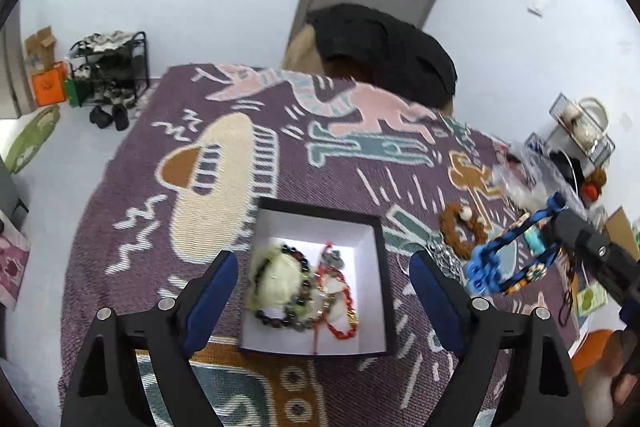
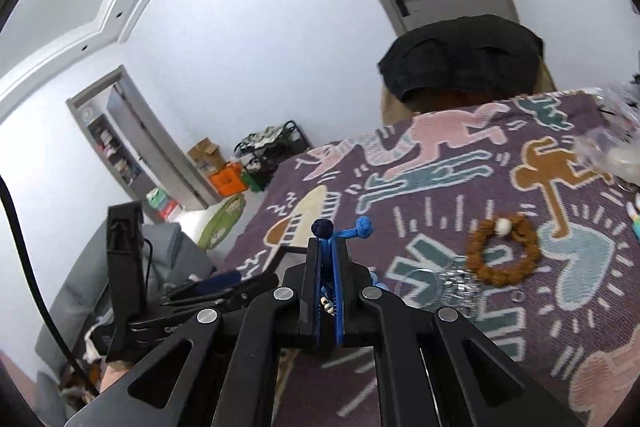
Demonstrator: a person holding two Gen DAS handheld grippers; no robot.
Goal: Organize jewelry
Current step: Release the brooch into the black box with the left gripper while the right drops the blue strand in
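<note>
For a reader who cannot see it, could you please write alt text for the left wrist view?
An open box holding beaded bracelets sits on a patterned blanket between the open left gripper fingers. At right, the right gripper carries a blue braided bracelet above the blanket.

right gripper (image 2: 327, 247) clamped on blue braided bracelet (image 2: 362, 227), brown bead bracelet (image 2: 505, 252) on patterned blanket (image 2: 452, 187)

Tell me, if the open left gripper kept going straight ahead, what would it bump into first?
Probably the jewelry pile inside the black-rimmed white box, which lies between the left gripper fingers; depth is uncertain.
</note>
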